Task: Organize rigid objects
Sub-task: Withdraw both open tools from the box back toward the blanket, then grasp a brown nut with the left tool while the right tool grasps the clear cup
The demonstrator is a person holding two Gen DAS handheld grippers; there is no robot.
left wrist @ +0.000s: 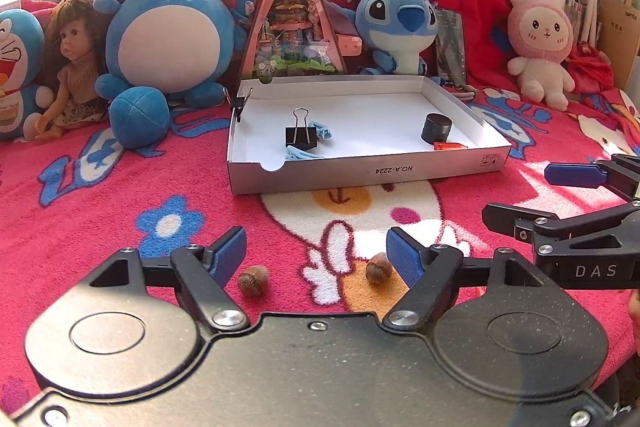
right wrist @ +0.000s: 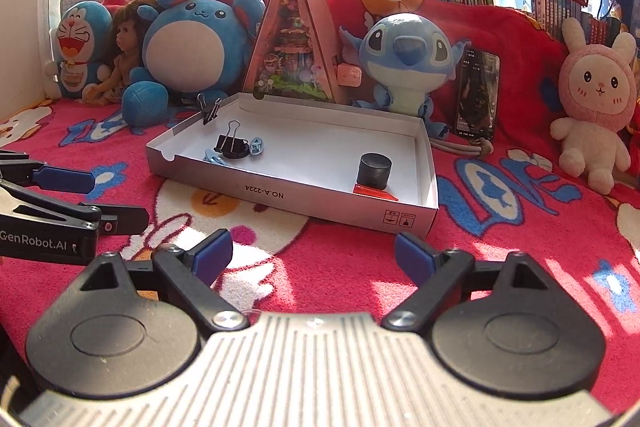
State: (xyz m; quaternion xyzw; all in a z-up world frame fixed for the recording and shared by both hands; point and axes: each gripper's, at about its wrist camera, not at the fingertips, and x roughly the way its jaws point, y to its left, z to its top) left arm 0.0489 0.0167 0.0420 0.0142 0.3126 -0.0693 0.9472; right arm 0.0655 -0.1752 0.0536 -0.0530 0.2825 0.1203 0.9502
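Walnuts — two of them — lie on the red patterned blanket [left wrist: 120,195] closest in: one walnut [left wrist: 253,280] just inside the left gripper's [left wrist: 316,259] left pad, the other walnut [left wrist: 378,267] touching or nearly touching the right pad. The left gripper's fingers stand apart with both nuts in the gap, neither pressed. From the right wrist view the nuts are hidden; the right gripper [right wrist: 314,259] shows only bare blanket between its widely parted fingers, and it holds nothing.

Each gripper cuts into the other's view at the frame edge, only partly seen.

Further out sits the shallow white box [left wrist: 368,169], open-topped, its near wall low with a notch at the left corner. Inside, at the left, a black binder clip [left wrist: 301,137] stands with small pale blue clips [left wrist: 300,154] around it; the near wall cuts off one of them. At the right, a black cylinder [left wrist: 436,127] stands by an orange piece [left wrist: 450,146] whose shape is mostly hidden behind the wall. A second binder clip [left wrist: 240,103] grips the box's far left corner. The middle of the box floor is open, and clear blanket lies between grippers and box.

Behind it — a row of plush toys [left wrist: 168,27], a doll [left wrist: 70,67], a triangular display case [left wrist: 294,15], and bookshelves washed out by window glare.
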